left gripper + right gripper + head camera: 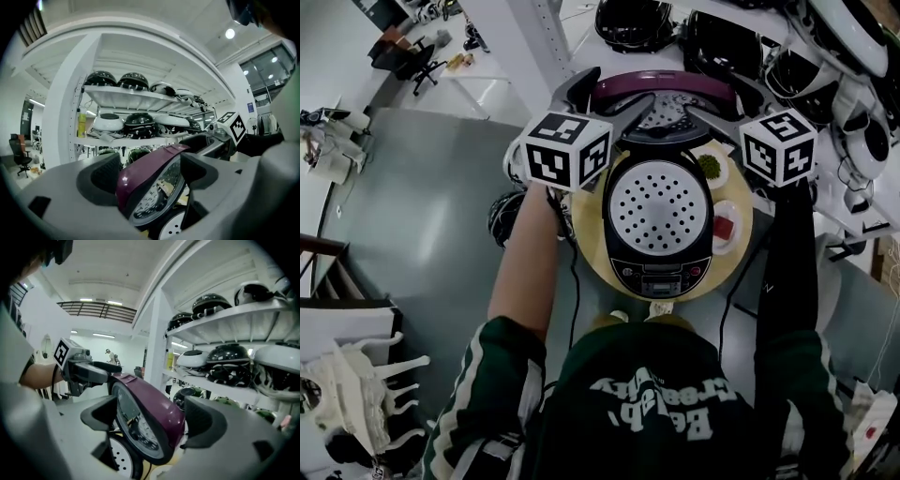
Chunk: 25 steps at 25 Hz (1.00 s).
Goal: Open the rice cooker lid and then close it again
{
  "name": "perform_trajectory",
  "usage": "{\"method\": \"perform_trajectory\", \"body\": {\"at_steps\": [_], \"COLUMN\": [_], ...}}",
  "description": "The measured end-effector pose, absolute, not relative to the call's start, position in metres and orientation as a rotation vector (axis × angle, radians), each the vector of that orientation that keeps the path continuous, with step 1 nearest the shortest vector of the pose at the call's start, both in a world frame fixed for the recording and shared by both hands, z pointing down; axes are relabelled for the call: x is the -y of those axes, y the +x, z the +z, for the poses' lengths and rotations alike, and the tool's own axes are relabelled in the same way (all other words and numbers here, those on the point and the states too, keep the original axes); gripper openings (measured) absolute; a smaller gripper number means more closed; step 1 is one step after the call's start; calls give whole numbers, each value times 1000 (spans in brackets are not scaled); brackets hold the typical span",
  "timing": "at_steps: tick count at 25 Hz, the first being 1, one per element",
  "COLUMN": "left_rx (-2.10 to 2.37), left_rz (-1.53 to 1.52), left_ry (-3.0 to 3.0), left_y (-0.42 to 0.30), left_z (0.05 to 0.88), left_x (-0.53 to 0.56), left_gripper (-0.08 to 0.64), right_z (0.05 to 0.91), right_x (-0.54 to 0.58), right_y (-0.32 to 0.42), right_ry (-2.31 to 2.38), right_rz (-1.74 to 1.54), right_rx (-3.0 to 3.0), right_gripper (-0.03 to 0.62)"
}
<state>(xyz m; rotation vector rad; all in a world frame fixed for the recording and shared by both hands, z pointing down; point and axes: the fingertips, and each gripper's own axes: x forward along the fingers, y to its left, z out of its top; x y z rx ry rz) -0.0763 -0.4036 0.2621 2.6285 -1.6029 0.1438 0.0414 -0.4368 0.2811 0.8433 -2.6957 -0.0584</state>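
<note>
Each hand-held gripper stands with its jaws wide apart and grips nothing. The left hand-held gripper straddles the left end of the raised lid, and the right hand-held gripper straddles the right end. In both gripper views the purple rim sits between the pads without being pinched. My guess is that this loose straddle is on purpose. The lid seems to stay up on its own hinge, so a squeeze would add nothing, while a pad on each side lets either gripper tip it back down evenly.

Behind stands a shelf of helmets, well apart from the work. The round worktop carries the cooker at its middle, directly in front of the person, probably so both arms reach it alike. Two small dishes sit just beside its right flank.

The cooker's long axis runs away from the person, with the control panel near and the hinge far. The lid stands near upright at the far end. Its long edge runs left to right, its perforated inner face is turned toward the person, and its purple shell faces the shelf. The opening looks done and the closing has not begun.
</note>
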Motion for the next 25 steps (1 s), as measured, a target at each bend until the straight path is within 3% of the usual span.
{"method": "perform_trajectory", "body": {"at_steps": [25], "left_rx": [1421], "left_rz": [207], "left_ry": [2685], "left_y": [-58], "left_z": [294], "left_x": [323], "left_gripper": [388], "right_z": [304], "right_x": [349], "right_y": [58], "right_ry": [851], "right_rz": [-25], "right_rx": [2614], "right_gripper": [469]}}
